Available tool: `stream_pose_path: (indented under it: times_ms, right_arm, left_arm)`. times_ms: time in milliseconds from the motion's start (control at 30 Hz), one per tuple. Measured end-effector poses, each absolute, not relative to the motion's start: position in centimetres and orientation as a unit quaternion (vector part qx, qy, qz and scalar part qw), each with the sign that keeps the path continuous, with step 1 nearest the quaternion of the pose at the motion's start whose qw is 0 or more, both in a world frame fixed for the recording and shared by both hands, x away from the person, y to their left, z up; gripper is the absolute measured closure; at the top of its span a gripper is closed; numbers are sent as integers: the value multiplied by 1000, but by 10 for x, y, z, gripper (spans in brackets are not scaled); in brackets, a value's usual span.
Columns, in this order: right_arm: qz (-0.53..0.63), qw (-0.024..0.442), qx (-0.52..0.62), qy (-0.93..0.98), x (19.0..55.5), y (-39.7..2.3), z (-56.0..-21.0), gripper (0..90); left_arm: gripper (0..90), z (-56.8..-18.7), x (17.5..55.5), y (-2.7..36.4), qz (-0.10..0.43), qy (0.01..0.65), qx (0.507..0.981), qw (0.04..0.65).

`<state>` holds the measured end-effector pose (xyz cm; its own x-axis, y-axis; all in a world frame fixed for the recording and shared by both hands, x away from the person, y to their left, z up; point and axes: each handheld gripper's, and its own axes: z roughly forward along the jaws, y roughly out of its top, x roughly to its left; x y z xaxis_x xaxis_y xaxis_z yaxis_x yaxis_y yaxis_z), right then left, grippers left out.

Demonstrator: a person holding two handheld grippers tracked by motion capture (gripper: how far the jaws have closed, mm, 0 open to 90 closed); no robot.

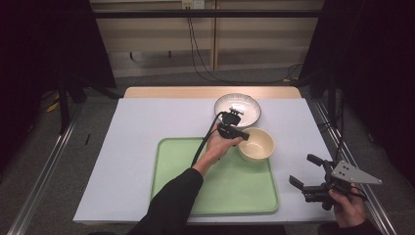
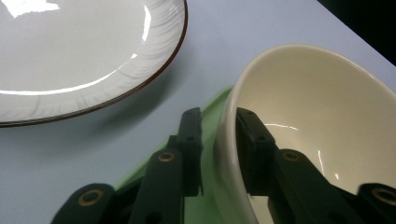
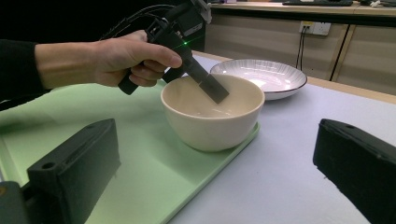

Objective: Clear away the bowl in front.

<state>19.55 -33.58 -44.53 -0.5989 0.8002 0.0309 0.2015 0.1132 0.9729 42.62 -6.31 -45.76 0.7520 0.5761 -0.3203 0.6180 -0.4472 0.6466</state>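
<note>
A cream bowl (image 1: 256, 144) (image 3: 210, 116) stands on the far right corner of the green tray (image 1: 230, 191). My left gripper (image 1: 243, 136) (image 2: 218, 119) straddles the bowl's near rim (image 2: 229, 116), one jaw inside and one outside. The inner jaw lies against the wall, and a thin gap shows between the outer jaw and the bowl, so the gripper is open. A white plate (image 1: 237, 108) (image 2: 70, 56) with a dark rim sits just behind the bowl on the table. My right gripper (image 1: 303, 169) is held off the tray's right side, its fingers (image 3: 74, 158) wide open around nothing.
The white table top (image 1: 142, 127) has a wooden strip along its far edge. A black cable (image 1: 203, 142) trails from the left gripper over the tray. Metal rails run along both sides of the table, and the floor drops away beyond them.
</note>
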Motion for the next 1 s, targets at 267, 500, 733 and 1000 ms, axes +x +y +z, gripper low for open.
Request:
stream_pose_path:
  times_ms: [267,500,733,1000]
  right_arm:
    - [561,266,362,695,195,-335,-445,2]
    - [560,267,361,697,195,-336,-445,1]
    - [561,266,360,697,195,-336,-445,0]
    - [559,267,360,697,195,-336,-445,1]
  left_arm:
    - [487,-458,427,-62,-3,334,854,400]
    - [253,-459,429,-60,9,346,849,399]
    - [37,-456,428,-58,22,344,840,419]
    - [39,-448,422,-49,33,327,839,434]
